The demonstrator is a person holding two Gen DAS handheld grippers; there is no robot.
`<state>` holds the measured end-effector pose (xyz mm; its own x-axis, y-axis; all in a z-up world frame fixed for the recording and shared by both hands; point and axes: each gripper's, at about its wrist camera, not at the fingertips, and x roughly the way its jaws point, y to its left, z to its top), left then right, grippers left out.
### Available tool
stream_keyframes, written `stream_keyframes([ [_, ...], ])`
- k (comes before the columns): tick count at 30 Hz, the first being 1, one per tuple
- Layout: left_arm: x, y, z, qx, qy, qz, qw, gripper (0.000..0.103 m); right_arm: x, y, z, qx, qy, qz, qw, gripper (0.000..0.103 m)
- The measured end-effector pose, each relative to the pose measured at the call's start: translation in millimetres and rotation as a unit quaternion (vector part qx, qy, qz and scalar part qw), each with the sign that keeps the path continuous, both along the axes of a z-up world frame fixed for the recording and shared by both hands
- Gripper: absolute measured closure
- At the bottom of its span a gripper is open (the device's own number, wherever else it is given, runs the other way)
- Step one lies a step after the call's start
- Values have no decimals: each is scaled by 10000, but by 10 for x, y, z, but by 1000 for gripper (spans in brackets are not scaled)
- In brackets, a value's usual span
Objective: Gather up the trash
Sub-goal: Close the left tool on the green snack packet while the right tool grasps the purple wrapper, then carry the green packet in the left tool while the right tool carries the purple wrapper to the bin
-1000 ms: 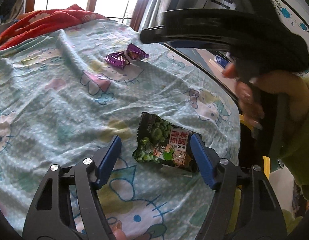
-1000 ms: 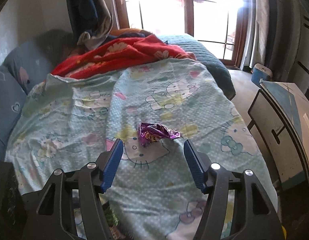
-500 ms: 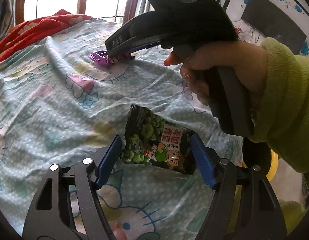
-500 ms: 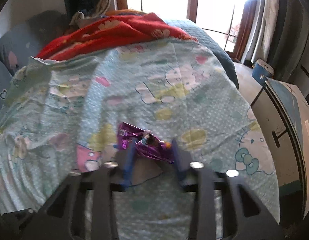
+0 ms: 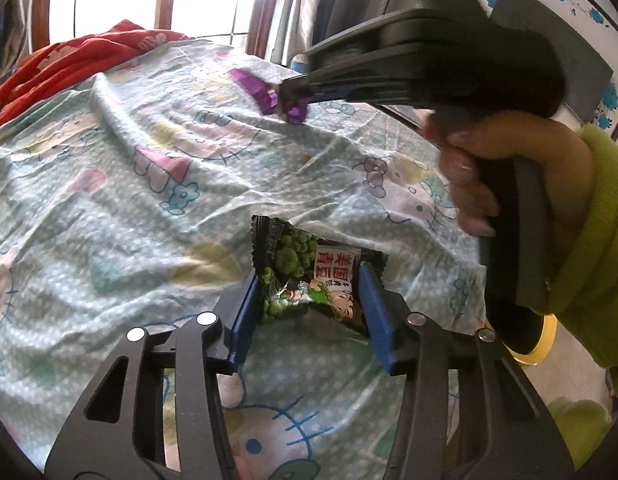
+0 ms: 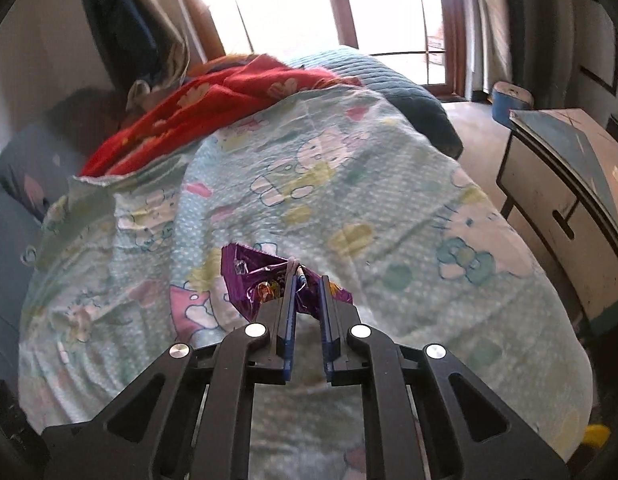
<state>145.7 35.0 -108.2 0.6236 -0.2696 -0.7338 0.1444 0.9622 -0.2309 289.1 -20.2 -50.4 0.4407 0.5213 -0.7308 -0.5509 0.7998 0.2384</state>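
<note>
The left gripper (image 5: pixel 307 304) has its jaws closing around a green pea snack packet (image 5: pixel 309 272) that lies on the bed's cartoon-print sheet (image 5: pixel 109 220), low in the centre of the left wrist view. Both blue pads touch the packet's sides and its foil buckles between them.

The right gripper (image 6: pixel 307 284) is closing too, its jaws nearly pressed together and pinching a crumpled purple wrapper (image 6: pixel 249 276); most of the wrapper sticks out to the left of the pads. In the left wrist view the same wrapper (image 5: pixel 265 94) shows at upper centre, at the tip of the right gripper (image 5: pixel 293 92), with the person's hand (image 5: pixel 481 176) and a lime-green sleeve (image 5: pixel 589 220) at the right of the frame.

No bin or bag can be made out; only a yellow rim (image 5: pixel 545 344) peeps out at the lower right beyond the bed edge.

A red blanket (image 6: pixel 213 108) is bunched at the upper left of the right wrist view. The sheet around both wrappers is bare. The bed's edge falls away at the right, with floor between it and a white cabinet (image 6: pixel 549 200) at the right edge.
</note>
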Motion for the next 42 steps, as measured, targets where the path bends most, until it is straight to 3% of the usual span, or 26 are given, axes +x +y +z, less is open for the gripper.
stream_keyframes([
  [10,-118,35,37,-159,-1,41,9999,78,-303,-562,165,313,-54,-419,9986,93],
  [22,-138,27,284,-295,-210,65,9993,80,-664,-1223,267,699,-22,-934,9932,93],
  [42,17,-703,641,-285,-649,-550,9960,80,-1079,-2185,402,860,-228,-1664,9820,93],
])
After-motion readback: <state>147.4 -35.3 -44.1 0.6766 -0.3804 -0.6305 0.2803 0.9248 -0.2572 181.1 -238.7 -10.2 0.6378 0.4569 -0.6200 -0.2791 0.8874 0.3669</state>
